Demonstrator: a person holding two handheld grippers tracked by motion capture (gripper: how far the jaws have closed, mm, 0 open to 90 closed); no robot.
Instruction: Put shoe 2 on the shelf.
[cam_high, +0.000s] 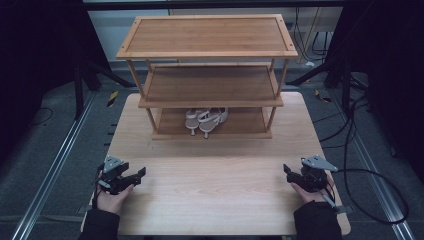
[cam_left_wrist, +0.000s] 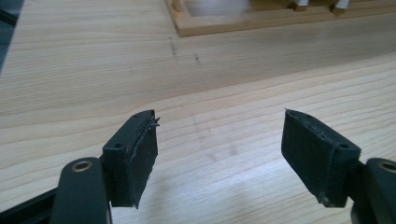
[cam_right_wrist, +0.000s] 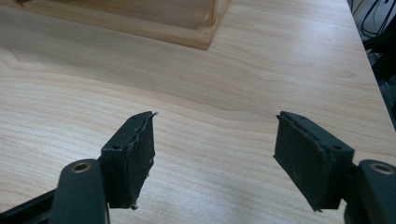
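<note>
A three-tier wooden shoe rack (cam_high: 207, 55) stands at the far middle of the table (cam_high: 215, 180). A pair of pale heeled sandals (cam_high: 206, 120) lies on its bottom shelf. My left gripper (cam_high: 141, 173) rests near the front left of the table, held by a hand, jaws wide apart over bare wood (cam_left_wrist: 219, 116). My right gripper (cam_high: 286, 170) sits near the front right, also open with nothing between its jaws (cam_right_wrist: 215, 116). The rack's base frame (cam_left_wrist: 224, 23) appears at the top of the left gripper view, and its corner (cam_right_wrist: 201, 39) in the right gripper view.
The table's right edge (cam_right_wrist: 369, 60) runs close beside the right gripper. Cables (cam_high: 370, 180) trail over the floor on the right, and metal rails (cam_high: 50, 165) run along the floor on the left. Bare wood lies between the grippers and the rack.
</note>
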